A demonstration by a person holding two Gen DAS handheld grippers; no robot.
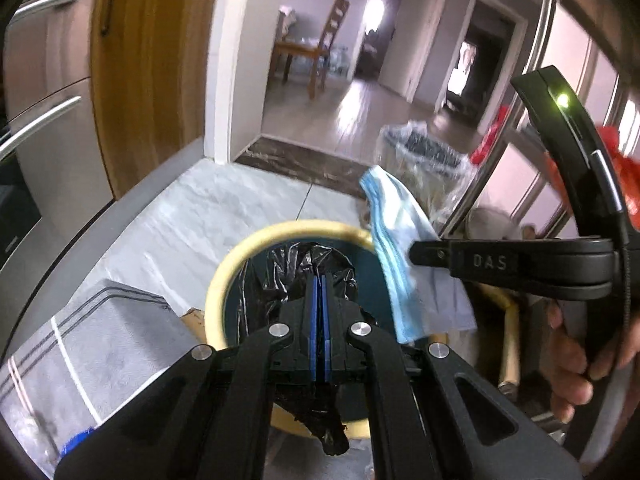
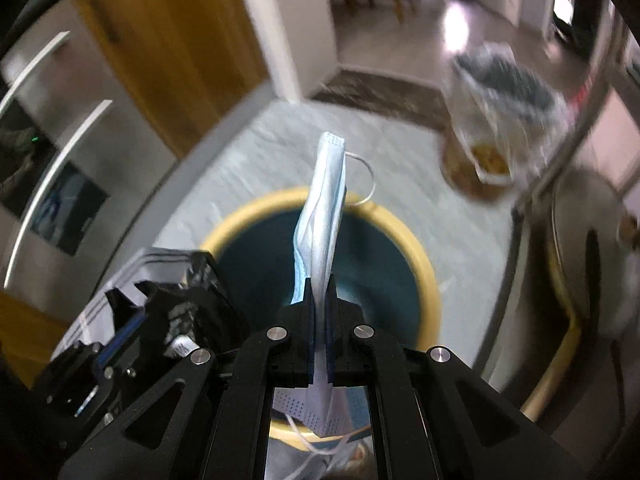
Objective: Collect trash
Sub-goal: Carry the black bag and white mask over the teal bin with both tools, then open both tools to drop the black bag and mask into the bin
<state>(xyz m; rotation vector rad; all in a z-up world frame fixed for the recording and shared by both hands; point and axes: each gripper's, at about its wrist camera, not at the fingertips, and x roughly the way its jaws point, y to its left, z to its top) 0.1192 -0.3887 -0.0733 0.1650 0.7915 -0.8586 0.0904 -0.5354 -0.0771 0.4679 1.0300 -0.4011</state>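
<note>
Blue pads on my left gripper [image 1: 320, 312] are pressed together on a crumpled black plastic bag [image 1: 304, 272], which hangs over the mouth of a yellow-rimmed bin [image 1: 256, 240]. My right gripper [image 2: 319, 300] has its jaws clamped on a pale blue face mask [image 2: 320, 216], held upright above the same bin's dark inside, one white ear loop [image 2: 366, 178] curling off its top. Beyond the bin lies grey floor [image 1: 192, 216], then a second bin lined with clear plastic [image 1: 428, 160]. Farther off, a wooden chair [image 1: 324, 40] stands in the next room.

Left tongs [image 1: 320, 292] clamp black bag [image 1: 296, 272] above yellow-rimmed bin [image 1: 224, 276], blue mask [image 1: 404, 256] alongside.
</note>
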